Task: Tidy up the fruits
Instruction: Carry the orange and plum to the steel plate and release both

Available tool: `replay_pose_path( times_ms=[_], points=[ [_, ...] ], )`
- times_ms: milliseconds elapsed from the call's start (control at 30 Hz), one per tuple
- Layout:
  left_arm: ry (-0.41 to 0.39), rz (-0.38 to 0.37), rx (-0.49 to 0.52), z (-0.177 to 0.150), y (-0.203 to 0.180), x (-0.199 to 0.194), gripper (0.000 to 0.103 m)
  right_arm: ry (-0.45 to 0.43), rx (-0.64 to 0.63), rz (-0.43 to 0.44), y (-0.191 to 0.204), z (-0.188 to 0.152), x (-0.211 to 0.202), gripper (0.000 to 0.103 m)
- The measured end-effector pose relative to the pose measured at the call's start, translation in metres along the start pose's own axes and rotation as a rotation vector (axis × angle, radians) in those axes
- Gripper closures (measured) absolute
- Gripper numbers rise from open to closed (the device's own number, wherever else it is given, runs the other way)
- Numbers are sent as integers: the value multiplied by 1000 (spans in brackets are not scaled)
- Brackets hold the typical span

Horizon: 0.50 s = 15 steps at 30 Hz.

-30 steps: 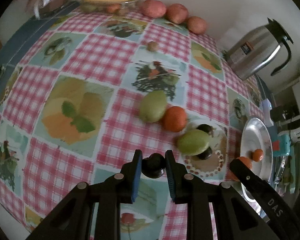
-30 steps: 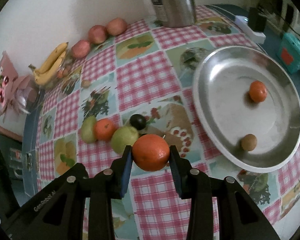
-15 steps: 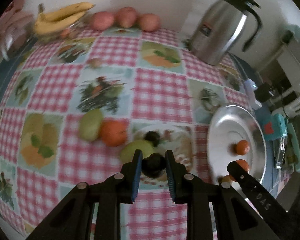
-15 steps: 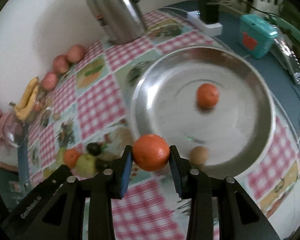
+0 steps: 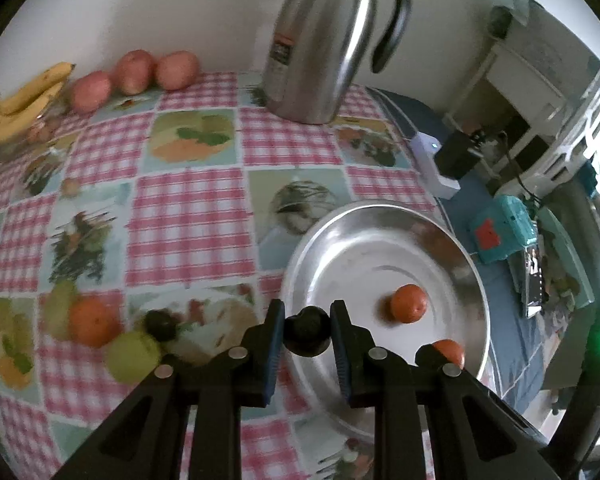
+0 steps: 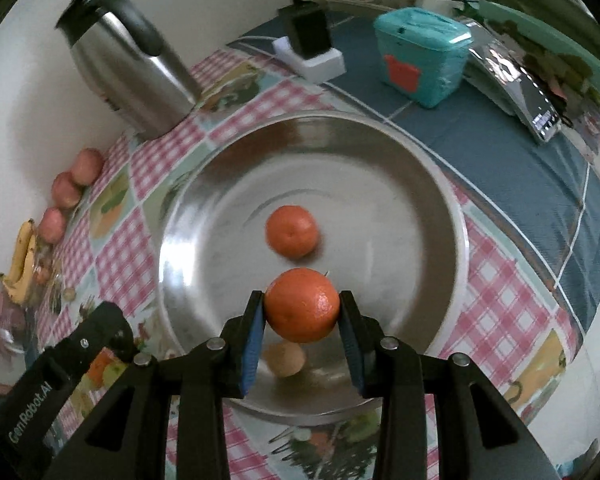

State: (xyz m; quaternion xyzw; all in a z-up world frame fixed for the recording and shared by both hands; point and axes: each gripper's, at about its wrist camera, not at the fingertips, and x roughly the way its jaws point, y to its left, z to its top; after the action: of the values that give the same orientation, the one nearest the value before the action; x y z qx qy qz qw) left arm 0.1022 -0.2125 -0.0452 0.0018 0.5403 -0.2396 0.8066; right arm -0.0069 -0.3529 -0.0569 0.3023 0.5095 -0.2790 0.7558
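Observation:
My left gripper point(image 5: 307, 332) is shut on a small dark round fruit point(image 5: 307, 334), hanging over the near-left rim of the steel plate point(image 5: 340, 240). My right gripper point(image 6: 302, 312) is shut on an orange point(image 6: 302, 310) above the plate's point(image 6: 380, 152) middle. One small orange point(image 6: 291, 231) and a brown round fruit point(image 6: 286, 358) lie in the plate. In the left wrist view the right gripper's held orange point(image 5: 448, 352) shows over the plate. On the cloth to the left lie another dark fruit point(image 5: 160, 324), two green fruits point(image 5: 132, 354) and an orange point(image 5: 92, 320).
A steel thermos jug point(image 5: 320, 48) stands at the back by the wall. Three red apples point(image 5: 136, 72) and bananas point(image 5: 24, 100) lie at the back left. A teal box point(image 6: 424, 52), a charger point(image 6: 308, 44) and a phone point(image 6: 536, 92) sit beyond the plate.
Both grippers have swung right from the fruit cluster to over the steel plate, each carrying its fruit. Both views have rolled.

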Motion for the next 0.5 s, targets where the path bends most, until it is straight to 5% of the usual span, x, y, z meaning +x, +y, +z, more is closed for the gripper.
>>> replay_pose_path(
  times_ms=[500],
  points=[
    [31, -20, 1, -8, -3, 23, 76, 2, 5, -26, -13, 1, 9, 65]
  ],
)
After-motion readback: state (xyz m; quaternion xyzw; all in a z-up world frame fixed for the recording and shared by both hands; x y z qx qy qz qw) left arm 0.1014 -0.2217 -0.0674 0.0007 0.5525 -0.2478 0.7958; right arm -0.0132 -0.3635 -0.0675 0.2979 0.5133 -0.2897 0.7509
